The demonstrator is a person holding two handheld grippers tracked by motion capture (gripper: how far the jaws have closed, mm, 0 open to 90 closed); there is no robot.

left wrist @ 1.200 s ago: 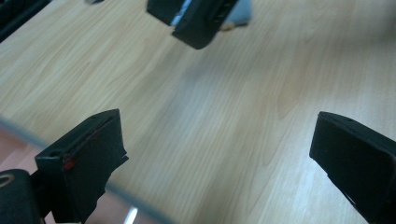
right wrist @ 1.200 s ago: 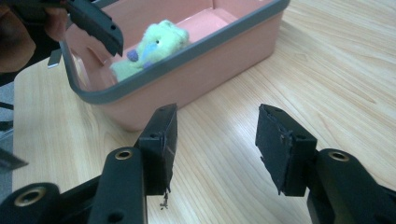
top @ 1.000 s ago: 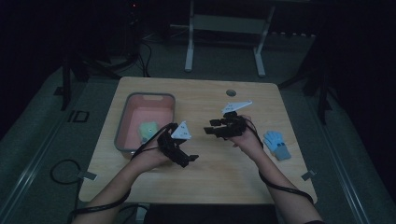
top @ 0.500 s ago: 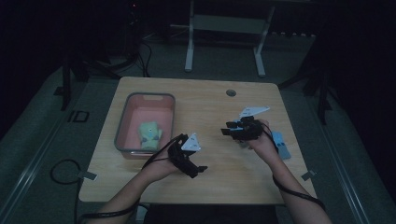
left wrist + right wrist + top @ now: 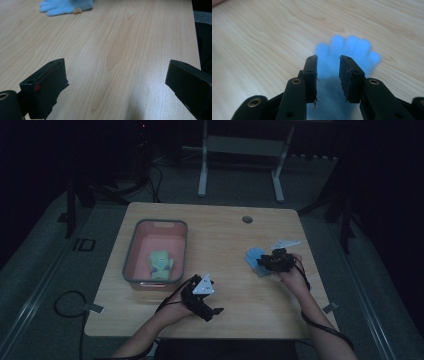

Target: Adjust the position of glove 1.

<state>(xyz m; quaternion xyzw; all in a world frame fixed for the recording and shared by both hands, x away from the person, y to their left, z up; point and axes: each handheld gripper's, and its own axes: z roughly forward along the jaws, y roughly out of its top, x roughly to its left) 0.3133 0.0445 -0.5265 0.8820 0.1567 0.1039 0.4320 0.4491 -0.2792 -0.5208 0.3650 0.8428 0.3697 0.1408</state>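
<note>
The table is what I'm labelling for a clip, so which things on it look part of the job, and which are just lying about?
Likely part of the job:
blue glove, between the right gripper's jaws
green glove
pink bin holding it
left gripper, jaws wide

Just lying about:
metal stand behind the table
floor cable

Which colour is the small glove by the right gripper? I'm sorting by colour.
Light blue; the small fabric glove shows best in the right gripper view.

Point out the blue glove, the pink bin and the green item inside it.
blue glove [image 5: 352,48]: right gripper view, on its fingers.
pink bin [image 5: 131,247]: high view, on its left wall.
green item [image 5: 160,262]: high view, on its middle, lying inside the bin.
</note>
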